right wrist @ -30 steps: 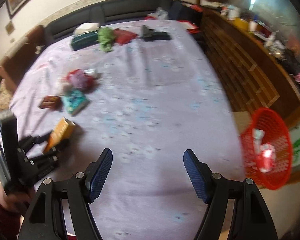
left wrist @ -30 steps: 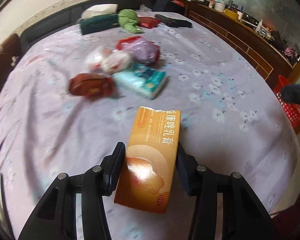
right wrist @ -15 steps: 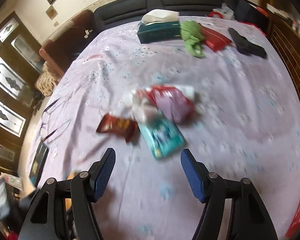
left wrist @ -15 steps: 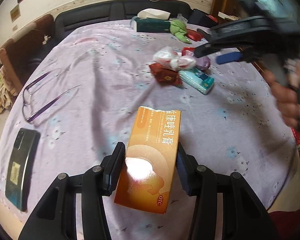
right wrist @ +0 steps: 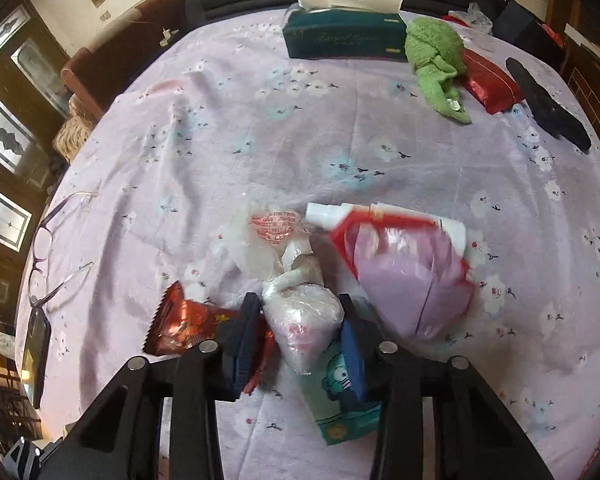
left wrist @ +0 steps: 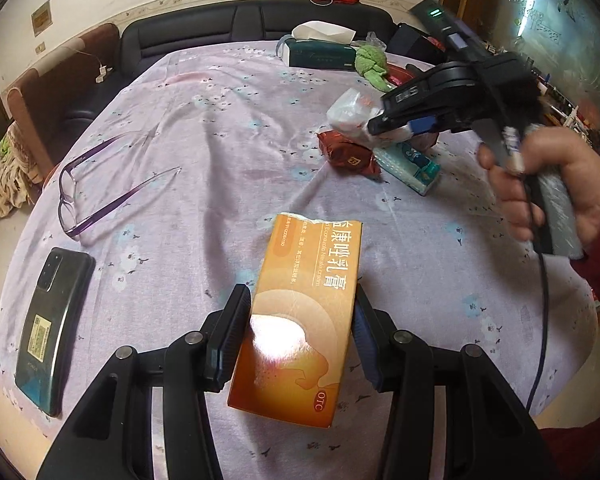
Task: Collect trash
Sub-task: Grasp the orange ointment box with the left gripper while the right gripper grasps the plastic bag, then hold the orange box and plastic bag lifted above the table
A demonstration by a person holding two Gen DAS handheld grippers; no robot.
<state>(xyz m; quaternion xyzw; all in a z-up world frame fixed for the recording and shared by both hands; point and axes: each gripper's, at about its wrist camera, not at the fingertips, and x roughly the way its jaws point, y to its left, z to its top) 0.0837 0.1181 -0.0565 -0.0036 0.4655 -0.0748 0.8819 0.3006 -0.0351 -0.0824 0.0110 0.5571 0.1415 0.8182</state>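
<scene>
An orange medicine box [left wrist: 308, 312] is clamped between the pads of my left gripper [left wrist: 300, 300], held above the purple flowered cloth. My right gripper [right wrist: 300, 320] is down in the trash pile. Its jaws are closing on a knotted white plastic bag [right wrist: 304, 320], and both blue pads touch the bag's sides. In the left wrist view the right gripper [left wrist: 396, 130] reaches in from the right over that white bag [left wrist: 352, 114]. Around the bag lie a red snack wrapper [right wrist: 188, 324], a teal tissue pack [right wrist: 340, 404] and a purple pouch with red trim [right wrist: 412, 276].
Purple glasses [left wrist: 100, 188] and a dark phone [left wrist: 52, 328] lie at the table's left. At the far side are a green tissue box [right wrist: 344, 36], a green cloth [right wrist: 436, 60], a red pouch [right wrist: 490, 80] and a black case [right wrist: 548, 108]. A hand [left wrist: 548, 184] grips the right tool.
My right gripper swung from the red basket's side over to the pile, came down and narrowed its jaws round the white bag. The left gripper kept the orange box and turned leftward early on.
</scene>
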